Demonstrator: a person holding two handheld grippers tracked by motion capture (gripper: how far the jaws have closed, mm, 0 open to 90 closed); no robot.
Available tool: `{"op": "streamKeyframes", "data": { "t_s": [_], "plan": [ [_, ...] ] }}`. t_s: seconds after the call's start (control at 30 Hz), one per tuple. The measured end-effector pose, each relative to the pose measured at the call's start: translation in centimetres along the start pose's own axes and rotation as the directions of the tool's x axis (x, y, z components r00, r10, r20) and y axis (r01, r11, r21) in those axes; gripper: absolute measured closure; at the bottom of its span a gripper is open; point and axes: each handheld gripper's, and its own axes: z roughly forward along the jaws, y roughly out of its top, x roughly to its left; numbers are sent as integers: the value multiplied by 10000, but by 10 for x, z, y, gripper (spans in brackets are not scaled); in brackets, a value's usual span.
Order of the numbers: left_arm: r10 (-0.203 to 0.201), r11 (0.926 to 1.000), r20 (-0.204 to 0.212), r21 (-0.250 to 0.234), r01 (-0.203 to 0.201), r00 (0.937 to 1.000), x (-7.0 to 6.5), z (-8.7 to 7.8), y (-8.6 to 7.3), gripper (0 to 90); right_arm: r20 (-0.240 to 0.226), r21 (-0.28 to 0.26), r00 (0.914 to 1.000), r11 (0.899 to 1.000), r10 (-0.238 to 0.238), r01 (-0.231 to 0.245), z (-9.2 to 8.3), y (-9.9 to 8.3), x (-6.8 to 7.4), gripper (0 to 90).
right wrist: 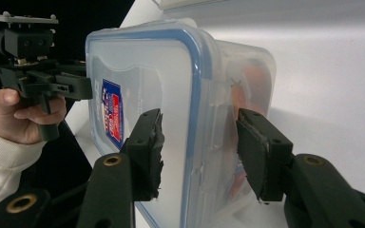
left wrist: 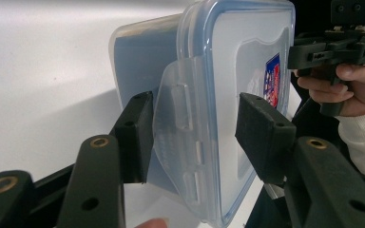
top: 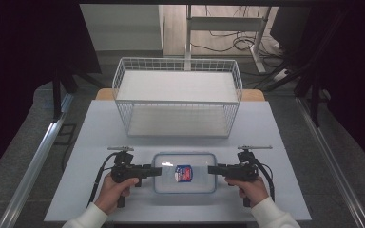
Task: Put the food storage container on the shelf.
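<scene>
High view: clear lidded container (top: 184, 172) lying flat on the white table (top: 95, 137), near the front edge, blue-rimmed lid on top with a red-and-blue label (top: 183, 173). Left gripper (top: 155, 170) closing in on the container's left end, right gripper (top: 210, 169) on its right end, both held level by the person's hands. Empty wire basket (top: 177, 97) standing behind it, well apart.

Left gripper view: jaws straddling the container's end (left wrist: 204, 118), one below the side latch flap (left wrist: 178, 111), one above the lid. Visible gaps on both sides, so spread apart, not clamping yet. Latch flap looking folded down, though hard to confirm as locked.

Right gripper view: same picture at the opposite end (right wrist: 180, 114). Jaws bracketing the lid rim and wall with space either side, nothing pinched. Orange contents (right wrist: 252, 80) showing faintly through the wall.

Progress, judging from this: both tools lined up on the ends, nothing grasped. Grip itself not yet done; remaining work looking like closing on the ends, then lifting or working the latches. Basket untouched, possibly the destination.
</scene>
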Motion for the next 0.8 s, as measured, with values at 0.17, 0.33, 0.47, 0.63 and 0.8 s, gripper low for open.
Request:
{"op": "streamKeyframes", "data": {
  "t_s": [0.17,0.33,0.47,0.63,0.8],
  "plan": [
    [162,9999,18,-51,-162,9999,0,-1,6,493,35,-110,9999,9998,-158,159,-1,2,2,518],
    [213,9997,31,-116,-212,9998,4,0,13,494,73,-210,9996,9994,-268,270,0,7,1,517],
    [257,9995,41,-175,-256,9997,7,1,18,495,88,-281,9990,9987,-434,436,2,15,-2,518],
    [361,9992,40,-153,-360,9993,12,2,25,495,139,-323,9987,9982,-495,499,5,21,-4,517],
    [490,9987,51,-129,-489,9988,16,4,37,496,161,-379,9987,9981,-487,493,6,28,-7,518]
  ]
}}
